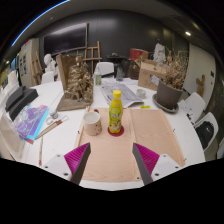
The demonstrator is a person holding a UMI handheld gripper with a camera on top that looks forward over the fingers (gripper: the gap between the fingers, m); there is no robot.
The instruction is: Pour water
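Two things stand side by side on a tan mat [140,140] on the white bench [60,120]: a yellow bottle [116,112] with a red label and, just to its left, a pale cup [92,123]. Both are well ahead of the gripper [112,163], whose fingers [78,163] are spread wide with nothing between them

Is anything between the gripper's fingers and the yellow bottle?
No. In the gripper view, only bare tan mat lies between the open gripper and the yellow plastic bottle.
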